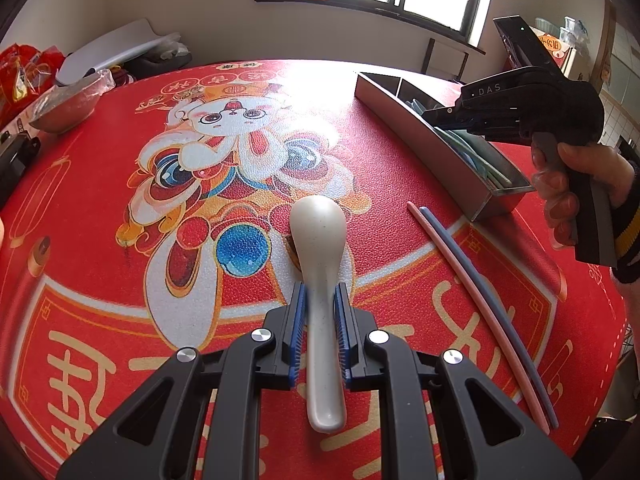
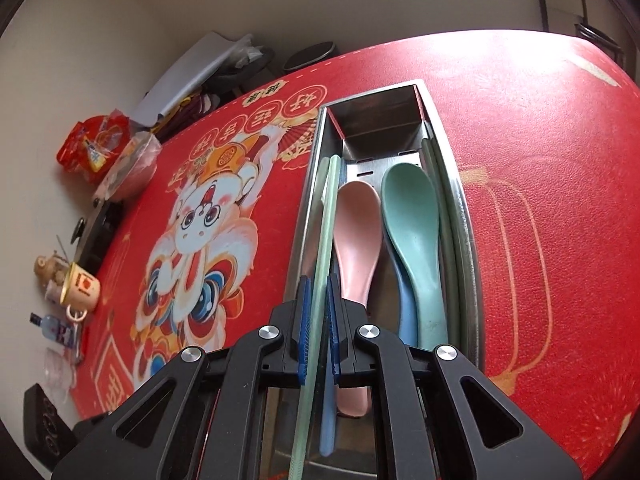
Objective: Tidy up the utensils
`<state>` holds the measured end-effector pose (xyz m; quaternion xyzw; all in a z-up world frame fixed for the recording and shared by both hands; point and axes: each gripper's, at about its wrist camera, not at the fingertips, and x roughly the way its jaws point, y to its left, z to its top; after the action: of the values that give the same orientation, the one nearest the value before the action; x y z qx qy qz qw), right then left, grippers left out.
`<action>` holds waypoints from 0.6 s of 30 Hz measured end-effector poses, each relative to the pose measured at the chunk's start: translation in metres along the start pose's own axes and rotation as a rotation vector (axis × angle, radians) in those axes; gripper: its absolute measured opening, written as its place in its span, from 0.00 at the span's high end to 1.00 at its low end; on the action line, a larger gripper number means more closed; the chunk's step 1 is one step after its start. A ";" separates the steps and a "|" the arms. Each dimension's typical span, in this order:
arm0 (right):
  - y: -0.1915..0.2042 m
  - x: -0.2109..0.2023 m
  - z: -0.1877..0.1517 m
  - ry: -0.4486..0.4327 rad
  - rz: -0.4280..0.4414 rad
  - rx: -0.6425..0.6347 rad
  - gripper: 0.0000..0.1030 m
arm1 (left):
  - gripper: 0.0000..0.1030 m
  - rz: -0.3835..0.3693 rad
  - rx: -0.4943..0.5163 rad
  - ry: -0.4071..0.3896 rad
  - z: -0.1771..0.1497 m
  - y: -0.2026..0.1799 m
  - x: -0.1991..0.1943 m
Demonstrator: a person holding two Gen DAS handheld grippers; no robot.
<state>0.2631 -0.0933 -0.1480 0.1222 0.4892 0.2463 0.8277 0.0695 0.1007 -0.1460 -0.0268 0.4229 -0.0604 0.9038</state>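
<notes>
My left gripper (image 1: 320, 294) is shut on the handle of a white spoon (image 1: 318, 224), whose bowl points away over the red tablecloth. A pink and a blue chopstick (image 1: 480, 304) lie side by side on the cloth to its right. My right gripper (image 2: 319, 296) hangs over the long metal tray (image 2: 466, 216), shut on pale green chopsticks (image 2: 326, 208) whose far ends reach into the tray's left side. A pink spoon (image 2: 356, 236), a teal spoon (image 2: 412, 220) and a blue spoon (image 2: 405, 308) lie in the tray. In the left wrist view, the right gripper (image 1: 432, 114) is above the tray (image 1: 420, 144).
A person's hand (image 1: 568, 184) holds the right gripper's handle. A plastic-wrapped bowl (image 1: 68, 108) and red snack bags (image 1: 24, 68) sit at the table's far left. A yellow-rimmed cup (image 2: 80, 288), a small bottle (image 2: 56, 326) and a black device (image 2: 44, 420) line the left edge.
</notes>
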 end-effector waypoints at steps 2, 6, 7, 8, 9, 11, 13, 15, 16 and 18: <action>-0.002 0.001 0.001 0.002 0.016 0.009 0.91 | 0.85 0.002 0.002 0.000 0.000 0.000 0.000; -0.004 0.003 0.003 0.005 0.033 0.009 0.91 | 0.85 0.003 0.003 0.001 0.000 0.000 0.000; -0.004 0.004 0.004 0.006 0.028 0.001 0.91 | 0.85 0.003 0.003 0.000 0.000 0.000 0.000; -0.004 0.005 0.005 0.007 0.026 -0.002 0.91 | 0.85 0.004 0.004 0.000 0.000 0.000 0.000; -0.005 0.006 0.007 0.013 0.026 0.002 0.91 | 0.85 0.006 0.005 0.001 0.000 0.000 0.000; -0.009 0.010 0.009 0.021 0.040 0.029 0.93 | 0.85 0.007 0.006 0.001 0.000 -0.001 0.000; -0.014 0.013 0.013 0.022 0.046 0.052 0.93 | 0.85 0.007 0.006 0.001 0.000 -0.001 0.000; -0.015 0.015 0.015 0.021 0.050 0.059 0.93 | 0.85 0.006 0.005 0.001 0.000 -0.001 0.000; -0.015 0.016 0.016 0.027 0.053 0.062 0.93 | 0.85 0.005 0.005 0.001 0.000 -0.001 0.000; -0.015 0.017 0.015 0.031 0.058 0.064 0.93 | 0.85 0.003 0.003 0.001 0.000 -0.001 0.000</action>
<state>0.2874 -0.0965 -0.1595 0.1590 0.5058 0.2561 0.8082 0.0692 0.0994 -0.1455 -0.0249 0.4230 -0.0596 0.9038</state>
